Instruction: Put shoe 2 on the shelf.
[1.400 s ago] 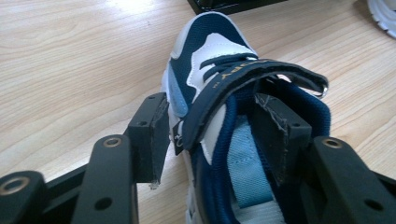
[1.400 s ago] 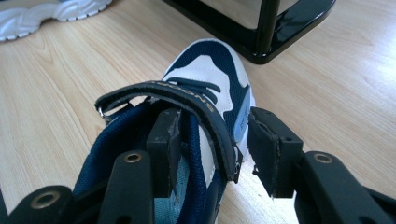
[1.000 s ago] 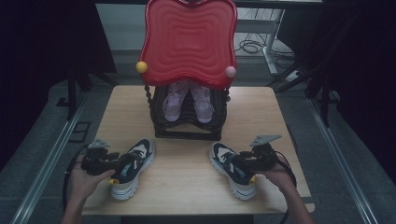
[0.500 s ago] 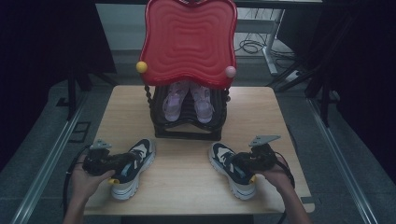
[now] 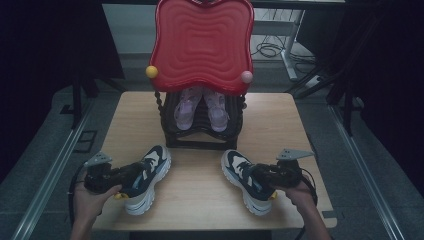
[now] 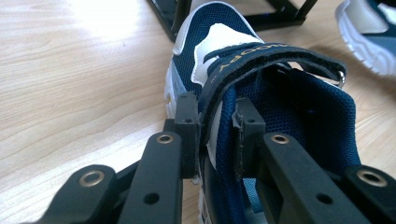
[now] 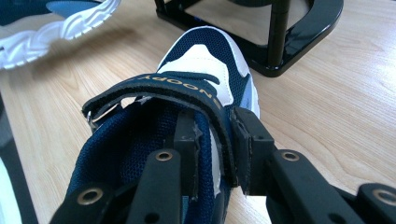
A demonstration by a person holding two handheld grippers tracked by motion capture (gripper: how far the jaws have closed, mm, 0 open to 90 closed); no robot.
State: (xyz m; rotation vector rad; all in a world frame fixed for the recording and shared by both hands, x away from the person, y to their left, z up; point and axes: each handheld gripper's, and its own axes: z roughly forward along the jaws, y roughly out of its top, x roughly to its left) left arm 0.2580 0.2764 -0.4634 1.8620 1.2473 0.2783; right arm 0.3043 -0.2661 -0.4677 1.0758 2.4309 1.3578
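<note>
L gripper (image 5: 131,175) is clamped on the side wall and strap of the left sneaker (image 5: 145,177): in the left gripper view one jaw sits outside the shoe collar, the other inside the opening, pads pressing the navy fabric by the strap (image 6: 261,58); jaws have just been closing, shoe wall between them. R gripper (image 5: 257,176) grips the right sneaker (image 5: 246,180) the same way: in the right gripper view one jaw is inside the opening, the other outside against the white side panel, strap (image 7: 173,88) with gold lettering crossing just ahead of the pads; jaws have also just been closing onto the shoe wall. Both sneakers are navy/white w/ white soles, standing sole-down on the wooden table (image 5: 200,195), toes pointing toward the black rack (image 5: 202,135) at the table's mid-rear, well apart from each other, one each side of the rack front. Rack holds a pair of lilac shoes (image 5: 200,107), toes down. Red wavy panel (image 5: 202,42) rises over the rack, w/ yellow ball (image 5: 151,71) at its left corner, pink ball (image 5: 246,76) at right. Person's hands come in from the bottom edge of the high view.
</note>
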